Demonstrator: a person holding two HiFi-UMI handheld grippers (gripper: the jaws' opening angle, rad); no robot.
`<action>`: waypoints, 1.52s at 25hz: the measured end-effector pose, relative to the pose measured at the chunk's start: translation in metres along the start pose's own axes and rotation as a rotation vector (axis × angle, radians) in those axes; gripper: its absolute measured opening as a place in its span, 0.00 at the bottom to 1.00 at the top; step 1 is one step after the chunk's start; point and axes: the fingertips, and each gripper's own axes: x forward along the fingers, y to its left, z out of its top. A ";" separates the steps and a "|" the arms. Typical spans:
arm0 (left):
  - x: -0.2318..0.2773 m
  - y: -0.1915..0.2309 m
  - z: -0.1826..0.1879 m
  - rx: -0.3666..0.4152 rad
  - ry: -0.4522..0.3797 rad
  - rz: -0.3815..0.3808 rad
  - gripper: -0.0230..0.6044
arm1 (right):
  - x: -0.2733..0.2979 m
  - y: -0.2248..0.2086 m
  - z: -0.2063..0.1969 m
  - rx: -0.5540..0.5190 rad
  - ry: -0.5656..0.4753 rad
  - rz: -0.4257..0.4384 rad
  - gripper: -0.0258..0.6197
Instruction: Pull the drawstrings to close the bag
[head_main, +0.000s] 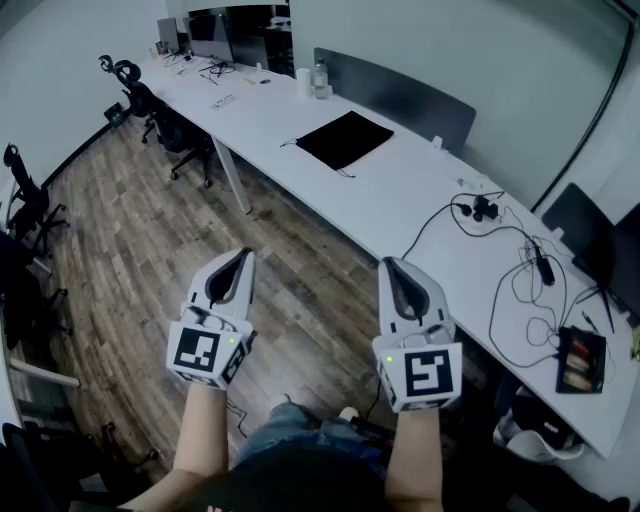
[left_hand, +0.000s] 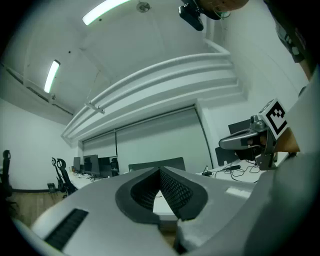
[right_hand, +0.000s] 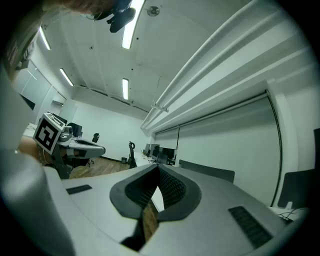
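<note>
On the long white desk (head_main: 400, 200) that ran diagonally across the office, the flat black fabric drawstring bag (head_main: 345, 138) lay spread out, with a thin dark cord (head_main: 289, 143) trailing from its left corner. Nothing touched it. Both tools were held well short of it, out over the brown wood-plank floor (head_main: 150, 250) on the near side of the desk.

The left white-and-grey handheld gripper (head_main: 246, 253) pointed level toward the desk. Its own view showed its two dark ribbed pads (left_hand: 172, 190) pressed together at the tip with nothing between them. The right white-and-grey handheld gripper (head_main: 387, 262) was level beside it, close to the desk's near edge. Its pads (right_hand: 170, 187) were likewise closed tight on each other and empty. Each gripper carried its marker cube at the back, and the person's bare forearms (head_main: 205, 440) reached up from the bottom of the head view.

To the right of the bag, a tangle of black cables (head_main: 520, 270) sprawled over the desk, and a dark tray with orange contents (head_main: 582, 360) sat near the end. A grey upright partition panel (head_main: 400, 95) stood behind the bag. Black office chairs (head_main: 150, 100) were tucked along the desk's far left stretch, near dark monitors (head_main: 210, 35).
</note>
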 end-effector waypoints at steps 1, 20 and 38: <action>0.001 -0.006 0.002 0.000 -0.001 0.007 0.03 | -0.003 -0.004 0.000 -0.002 0.001 0.008 0.03; 0.031 -0.044 -0.004 -0.005 0.026 0.080 0.03 | -0.009 -0.068 -0.021 0.072 -0.014 0.045 0.03; 0.150 0.170 -0.041 -0.021 -0.018 -0.019 0.03 | 0.210 -0.009 -0.013 0.042 -0.002 -0.041 0.03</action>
